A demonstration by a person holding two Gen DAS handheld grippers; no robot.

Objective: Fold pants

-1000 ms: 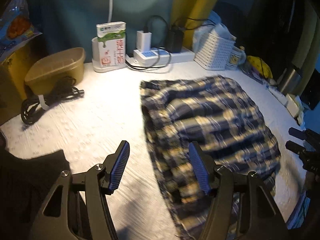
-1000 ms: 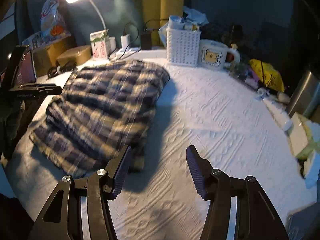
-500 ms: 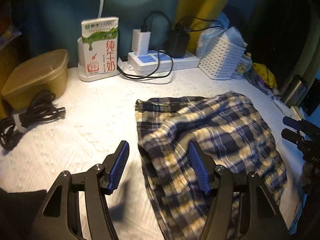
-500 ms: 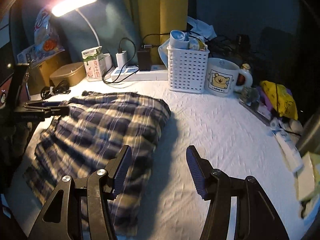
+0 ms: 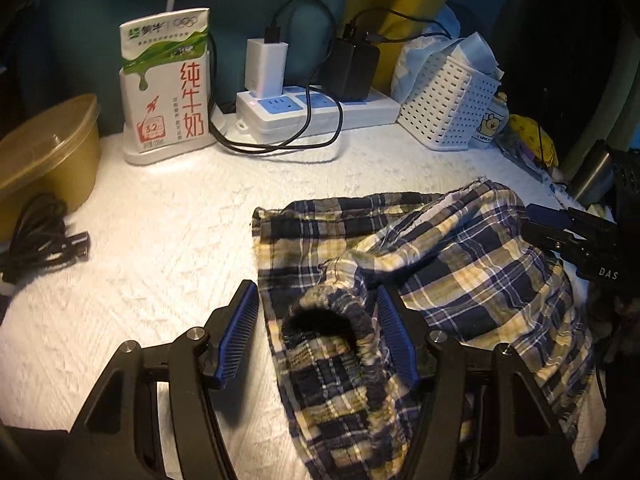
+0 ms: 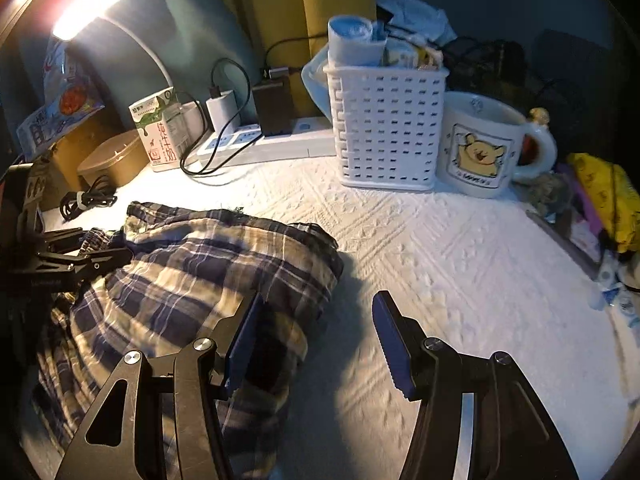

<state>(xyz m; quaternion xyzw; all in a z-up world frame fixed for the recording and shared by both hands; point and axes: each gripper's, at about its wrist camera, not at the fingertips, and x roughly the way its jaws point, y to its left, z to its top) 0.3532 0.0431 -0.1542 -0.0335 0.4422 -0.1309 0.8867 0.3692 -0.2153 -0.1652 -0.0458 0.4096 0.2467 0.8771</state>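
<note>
The plaid pants (image 5: 460, 280) lie bunched on the white textured cloth (image 5: 168, 240). My left gripper (image 5: 318, 332) is open; the elastic waistband of the pants lies between its blue pads. In the right wrist view the pants (image 6: 192, 272) fill the lower left. My right gripper (image 6: 316, 340) is open at the pants' right edge; its left finger is over the fabric and its right finger over bare cloth. The right gripper shows at the left wrist view's right edge (image 5: 568, 236); the left gripper shows at the right wrist view's left edge (image 6: 72, 260).
Along the back stand a milk carton (image 5: 168, 88), a power strip with chargers (image 5: 312, 108), a white basket (image 6: 384, 128) and a bear mug (image 6: 480, 148). A brown lidded bowl (image 5: 44, 156) and a coiled black cable (image 5: 36, 236) lie at left. Clutter lines the right edge (image 6: 600, 200).
Both grippers have moved forward and down onto the pants. The fabric has been pushed up and bunched toward the back, and its waistband now sits between the left pads.
</note>
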